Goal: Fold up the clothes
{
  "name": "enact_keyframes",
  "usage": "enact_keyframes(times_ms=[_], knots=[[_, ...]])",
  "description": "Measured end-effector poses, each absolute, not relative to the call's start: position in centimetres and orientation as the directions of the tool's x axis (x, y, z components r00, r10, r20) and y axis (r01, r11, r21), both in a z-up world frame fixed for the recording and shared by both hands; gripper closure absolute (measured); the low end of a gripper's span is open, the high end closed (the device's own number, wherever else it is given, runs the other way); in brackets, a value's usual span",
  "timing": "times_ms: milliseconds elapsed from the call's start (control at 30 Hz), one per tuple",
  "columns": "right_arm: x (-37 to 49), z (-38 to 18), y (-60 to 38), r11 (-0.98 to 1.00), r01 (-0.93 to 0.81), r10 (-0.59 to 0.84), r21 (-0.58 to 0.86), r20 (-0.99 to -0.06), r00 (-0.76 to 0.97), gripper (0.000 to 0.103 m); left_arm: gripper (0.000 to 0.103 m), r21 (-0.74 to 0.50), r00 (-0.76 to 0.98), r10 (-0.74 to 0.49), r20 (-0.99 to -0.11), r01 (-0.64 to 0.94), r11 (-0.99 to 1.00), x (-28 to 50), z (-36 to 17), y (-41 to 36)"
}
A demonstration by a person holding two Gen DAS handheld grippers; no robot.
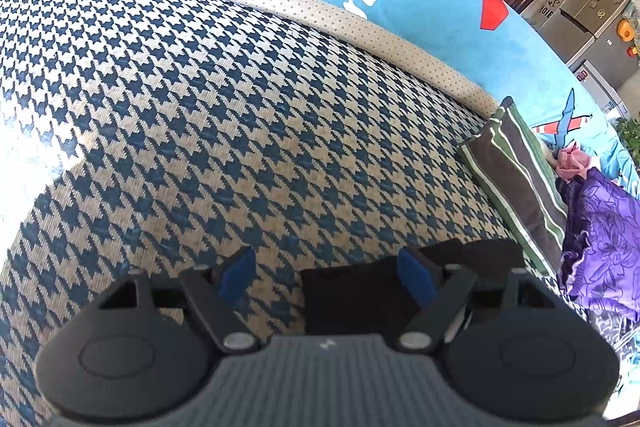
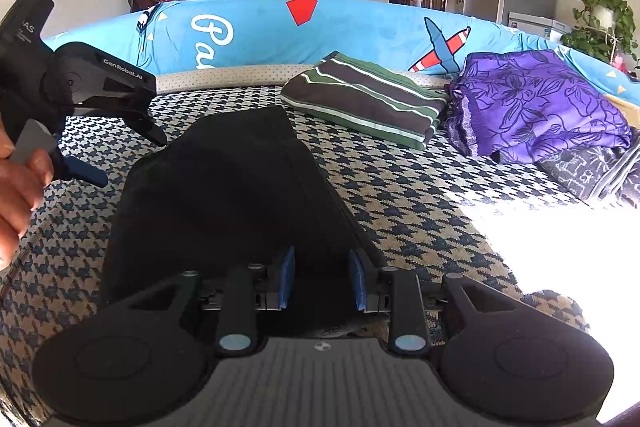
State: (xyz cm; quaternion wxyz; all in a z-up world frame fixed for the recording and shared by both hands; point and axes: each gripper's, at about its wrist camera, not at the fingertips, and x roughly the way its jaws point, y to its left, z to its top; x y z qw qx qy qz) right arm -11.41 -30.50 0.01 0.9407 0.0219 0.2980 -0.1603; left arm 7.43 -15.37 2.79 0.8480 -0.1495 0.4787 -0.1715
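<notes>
A folded black garment (image 2: 224, 187) lies on the houndstooth bed cover (image 2: 400, 195), running away from me. My right gripper (image 2: 322, 279) has its blue pads (image 2: 287, 279) close together on the garment's near end, with black cloth between them. My left gripper (image 1: 326, 275) is open above the cover with nothing between its fingers, and a corner of the black garment (image 1: 344, 299) lies under its right finger. From the right wrist view the left gripper (image 2: 128, 159) hovers open just off the garment's left edge, held by a hand (image 2: 20, 187).
A folded green-and-brown striped garment (image 2: 360, 99) rests behind the black one, and a purple floral garment (image 2: 540, 103) is heaped at the right over dark patterned cloth (image 2: 580, 171). A blue printed quilt (image 2: 320, 27) lines the far edge. Bright sunlight (image 2: 540, 247) washes out the right foreground.
</notes>
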Motion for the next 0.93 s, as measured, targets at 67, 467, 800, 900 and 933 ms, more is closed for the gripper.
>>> enact_keyframes(times_ms=[67, 467, 800, 900, 933], knots=[[-11.4, 0.1, -30.5, 0.947, 0.316, -0.286, -0.048, -0.568, 0.772, 0.075, 0.026, -0.436, 0.475, -0.457, -0.753, 0.161, 0.886, 6.6, 3.1, -15.3], [-12.5, 0.9, -34.2, 0.89, 0.434, -0.289, 0.137, -0.567, 0.772, 0.071, 0.025, -0.569, 0.347, -0.575, -0.741, 0.13, 0.812, 2.4, 1.4, -14.0], [-13.5, 0.0, -37.8, 0.796, 0.46, -0.154, 0.393, -0.604, 0.782, 0.064, 0.022, -0.582, 0.304, -0.603, -0.738, 0.166, 0.796, 0.1, 1.1, -14.5], [-13.6, -0.1, -38.0, 0.783, 0.449, -0.122, 0.431, -0.601, 0.79, 0.063, 0.021, -0.585, 0.295, -0.608, -0.737, 0.174, 0.792, -0.2, 1.0, -14.9], [-13.5, -0.2, -38.0, 0.784, 0.442, -0.109, 0.436, -0.604, 0.789, 0.061, 0.021, -0.582, 0.294, -0.608, -0.738, 0.179, 0.793, -0.3, 1.0, -15.1]])
